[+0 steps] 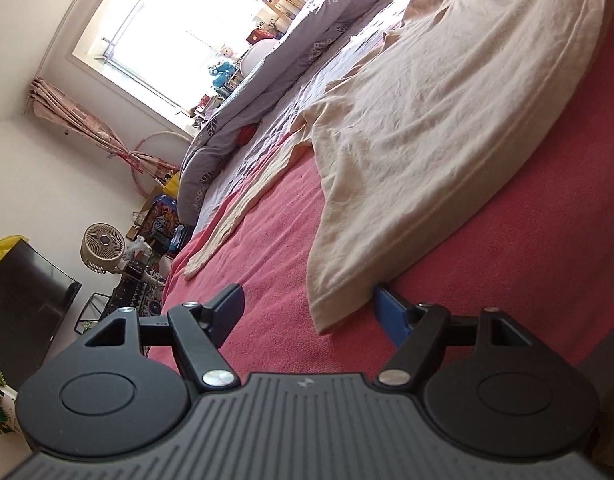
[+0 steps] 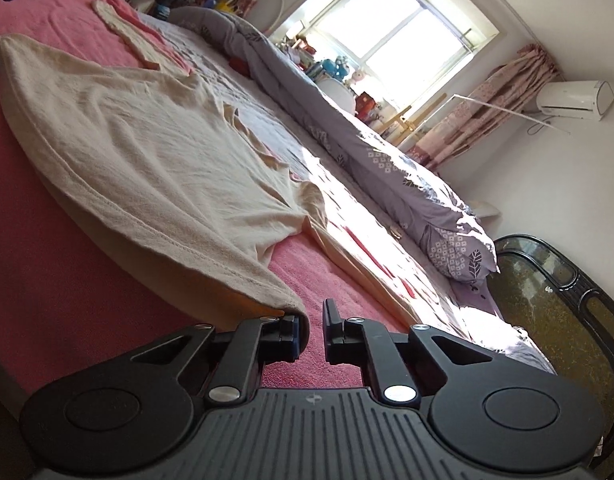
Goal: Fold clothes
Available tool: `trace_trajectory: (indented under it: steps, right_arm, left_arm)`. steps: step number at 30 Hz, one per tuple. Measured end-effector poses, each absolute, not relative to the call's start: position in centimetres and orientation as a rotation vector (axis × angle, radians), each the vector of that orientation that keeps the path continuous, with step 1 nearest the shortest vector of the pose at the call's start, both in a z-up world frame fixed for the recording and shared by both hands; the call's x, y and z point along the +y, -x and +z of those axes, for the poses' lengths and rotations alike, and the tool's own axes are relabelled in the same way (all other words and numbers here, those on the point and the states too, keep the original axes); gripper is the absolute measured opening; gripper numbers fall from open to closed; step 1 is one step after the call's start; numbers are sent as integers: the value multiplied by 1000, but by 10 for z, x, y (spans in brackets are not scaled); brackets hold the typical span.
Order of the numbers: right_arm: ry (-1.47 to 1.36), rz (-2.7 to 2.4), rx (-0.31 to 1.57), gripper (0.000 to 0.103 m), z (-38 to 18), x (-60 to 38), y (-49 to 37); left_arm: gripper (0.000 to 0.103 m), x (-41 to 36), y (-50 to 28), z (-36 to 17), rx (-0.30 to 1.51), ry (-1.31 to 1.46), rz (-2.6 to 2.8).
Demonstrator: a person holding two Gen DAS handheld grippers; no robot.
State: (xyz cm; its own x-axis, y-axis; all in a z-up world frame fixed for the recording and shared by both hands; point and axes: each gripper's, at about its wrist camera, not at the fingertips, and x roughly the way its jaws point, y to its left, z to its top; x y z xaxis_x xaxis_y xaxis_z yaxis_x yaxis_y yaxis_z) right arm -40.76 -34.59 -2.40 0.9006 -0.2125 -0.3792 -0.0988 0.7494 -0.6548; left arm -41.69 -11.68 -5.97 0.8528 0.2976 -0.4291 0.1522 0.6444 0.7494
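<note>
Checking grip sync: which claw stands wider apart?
The left claw: a wide gap between its fingers, with the cream shirt's hem corner showing in it. The right claw shows only a narrow slit.

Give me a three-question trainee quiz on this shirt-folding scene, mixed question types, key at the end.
1. True or false: the left gripper has its jaws open.
2. The bed cover under the cream shirt is: A pink, B green, C black.
3. Fill in: a rolled grey ____ lies between the shirt and the window.
Key: 1 true; 2 A; 3 quilt.
</note>
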Motion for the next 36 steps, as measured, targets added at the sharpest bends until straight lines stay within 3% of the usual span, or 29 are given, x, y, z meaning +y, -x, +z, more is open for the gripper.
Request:
trace_trajectory:
  steps: [22, 36]
  right_arm:
    - [597, -55, 463, 15, 7, -356, 407]
    - [576, -47, 493, 17, 0, -361, 414]
  left_arm:
    - [76, -266, 430, -39, 314, -847, -384]
    - [76, -241, 416, -23, 357, -762, -306]
